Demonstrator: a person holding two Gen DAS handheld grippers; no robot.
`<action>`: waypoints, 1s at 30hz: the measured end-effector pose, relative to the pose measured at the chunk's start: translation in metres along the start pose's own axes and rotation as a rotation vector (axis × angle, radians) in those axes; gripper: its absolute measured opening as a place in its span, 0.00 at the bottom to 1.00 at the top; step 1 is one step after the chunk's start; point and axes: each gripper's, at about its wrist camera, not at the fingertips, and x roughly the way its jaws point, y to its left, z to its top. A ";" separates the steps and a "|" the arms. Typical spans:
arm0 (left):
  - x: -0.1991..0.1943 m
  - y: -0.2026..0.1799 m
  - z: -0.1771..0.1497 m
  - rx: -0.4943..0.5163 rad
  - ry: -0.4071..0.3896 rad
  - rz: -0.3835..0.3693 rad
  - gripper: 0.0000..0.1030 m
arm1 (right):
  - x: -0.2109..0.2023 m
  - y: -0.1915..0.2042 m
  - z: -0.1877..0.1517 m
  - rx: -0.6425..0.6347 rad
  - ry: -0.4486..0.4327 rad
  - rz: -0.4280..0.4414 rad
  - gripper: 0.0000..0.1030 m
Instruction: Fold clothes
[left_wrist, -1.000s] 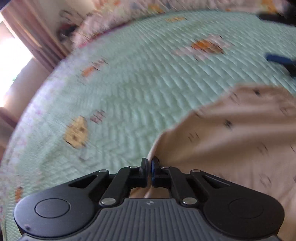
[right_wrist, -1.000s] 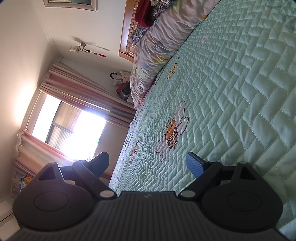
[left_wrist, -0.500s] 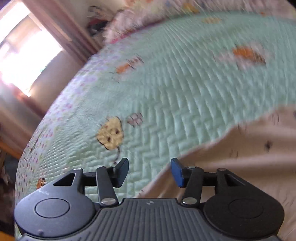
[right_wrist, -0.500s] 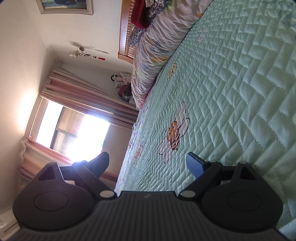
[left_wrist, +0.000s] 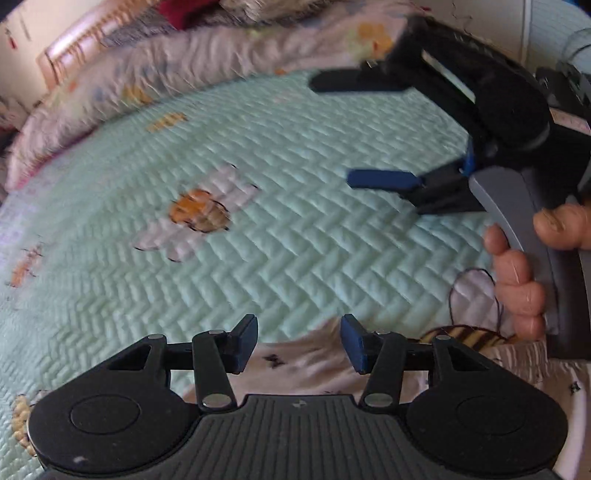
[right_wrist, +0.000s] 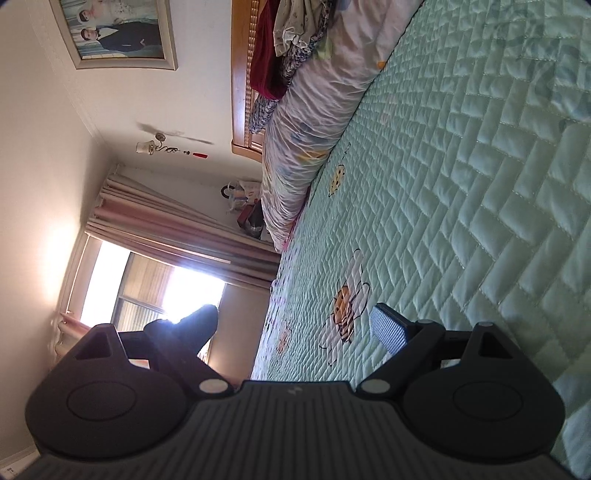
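Observation:
A beige garment with small dark marks lies on the mint quilted bedspread, mostly hidden under my left gripper. That gripper stands open just above the cloth's edge, holding nothing. In the left wrist view my right gripper is seen at the upper right, open, with a hand on its grey handle. In the right wrist view the right gripper is rolled sideways, open and empty over the bedspread; no garment shows there.
A rolled white duvet lies along the head of the bed, with clothes heaped against the wooden headboard. Curtains and a bright window are beyond the bed's far side. Bee patches dot the quilt.
My left gripper was shut on the garment's corner a second ago; it has opened, let go, and swung right, bringing the right gripper into view. The right gripper stayed open and hardly moved.

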 end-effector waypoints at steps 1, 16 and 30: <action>0.004 -0.004 0.002 0.011 0.009 -0.024 0.52 | 0.001 -0.001 0.000 0.003 0.002 -0.002 0.88; 0.017 -0.022 0.011 0.114 0.085 -0.138 0.15 | 0.005 0.000 -0.001 -0.007 0.021 -0.008 0.88; 0.003 0.007 0.023 -0.039 -0.110 0.061 0.61 | 0.008 0.004 -0.004 -0.020 0.039 -0.002 0.88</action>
